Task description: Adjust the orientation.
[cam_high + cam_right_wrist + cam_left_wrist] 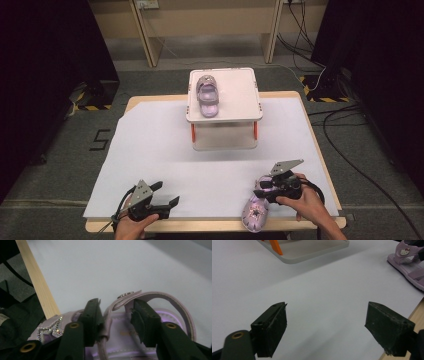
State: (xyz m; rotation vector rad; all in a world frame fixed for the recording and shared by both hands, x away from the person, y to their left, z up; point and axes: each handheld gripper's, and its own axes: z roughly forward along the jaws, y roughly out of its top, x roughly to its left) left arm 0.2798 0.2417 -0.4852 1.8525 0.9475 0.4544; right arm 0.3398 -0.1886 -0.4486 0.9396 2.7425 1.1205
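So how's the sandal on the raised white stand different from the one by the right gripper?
The sandal on the stand sits up on the white stand at the far side, untouched; the near sandal lies at the table's front edge, its toe over the edge. The right gripper has closed its jaws on the near sandal's strap, while nothing grips the far one. Both are lilac strap sandals, seemingly a pair.

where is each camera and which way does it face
high view: above the table's near side, facing forward and down; shows both hands, left hand-held gripper, right hand-held gripper, raised tray.
left gripper view: on that gripper, looking across the white sheet between open jaws.
right gripper view: looking along its jaws, closed around the sandal's strap.
shared: the purple sandal.
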